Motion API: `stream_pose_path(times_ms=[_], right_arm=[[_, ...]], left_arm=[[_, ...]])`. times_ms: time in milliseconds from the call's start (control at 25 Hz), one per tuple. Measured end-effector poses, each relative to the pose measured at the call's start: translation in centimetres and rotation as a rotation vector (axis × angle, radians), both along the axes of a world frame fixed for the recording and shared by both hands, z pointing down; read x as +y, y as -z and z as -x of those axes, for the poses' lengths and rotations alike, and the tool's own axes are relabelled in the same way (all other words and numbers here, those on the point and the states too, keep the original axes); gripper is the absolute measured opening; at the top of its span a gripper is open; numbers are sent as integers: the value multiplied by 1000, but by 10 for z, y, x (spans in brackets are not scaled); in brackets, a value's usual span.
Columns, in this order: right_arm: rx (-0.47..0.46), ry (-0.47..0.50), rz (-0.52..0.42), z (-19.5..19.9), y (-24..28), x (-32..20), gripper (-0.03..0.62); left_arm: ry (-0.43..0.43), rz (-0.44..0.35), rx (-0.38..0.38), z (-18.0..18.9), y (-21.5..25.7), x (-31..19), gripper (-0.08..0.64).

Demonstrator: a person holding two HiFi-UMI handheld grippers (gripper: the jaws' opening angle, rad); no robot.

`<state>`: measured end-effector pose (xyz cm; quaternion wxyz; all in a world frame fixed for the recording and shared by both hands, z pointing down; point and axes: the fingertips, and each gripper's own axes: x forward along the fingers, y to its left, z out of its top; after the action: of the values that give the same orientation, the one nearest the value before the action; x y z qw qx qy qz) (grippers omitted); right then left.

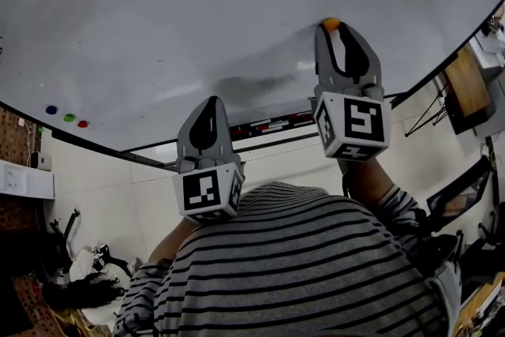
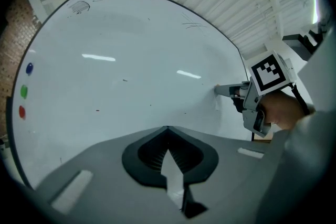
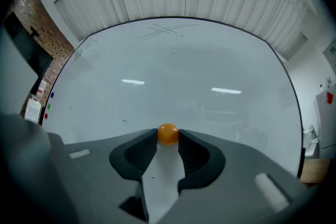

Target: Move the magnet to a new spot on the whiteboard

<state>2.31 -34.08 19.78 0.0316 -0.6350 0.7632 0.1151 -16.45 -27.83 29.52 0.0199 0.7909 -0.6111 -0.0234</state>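
Right tool (image 3: 168,139) grips one orange magnet (image 3: 168,132); three other magnets (image 1: 68,117) dot one whiteboard (image 3: 173,76).

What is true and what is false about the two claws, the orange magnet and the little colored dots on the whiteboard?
1. The right claw pinches the orange magnet. True.
2. The left claw holds a magnet too. False: its jaws are together, with nothing between them.
3. The orange magnet is up at the whiteboard. True.
4. The blue dot, green dot and red dot sit right beside the orange magnet. False: they are far from it, near the board's left edge.
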Motion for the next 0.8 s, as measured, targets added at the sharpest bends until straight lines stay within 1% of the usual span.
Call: stream_pose_path(times_ms=[200, 400, 520, 680, 760, 800], right_arm=[[-13, -8, -24, 0, -2, -3, 115], [-29, 37, -29, -10, -6, 15, 115], [-47, 82, -11, -18, -13, 43, 99], [-70, 121, 36, -41, -29, 93, 49], [-85, 142, 72, -57, -42, 119, 12], [-89, 154, 94, -65, -50, 132, 5]], left_arm=[[9, 14, -1, 6, -5, -4, 15], [11, 12, -5, -8, -6, 11, 15], [9, 17, -1, -27, -10, 31, 15], [16, 22, -4, -62, -14, 71, 15], [18, 24, -4, -83, -16, 96, 15], [19, 27, -5, -94, -17, 109, 15]])
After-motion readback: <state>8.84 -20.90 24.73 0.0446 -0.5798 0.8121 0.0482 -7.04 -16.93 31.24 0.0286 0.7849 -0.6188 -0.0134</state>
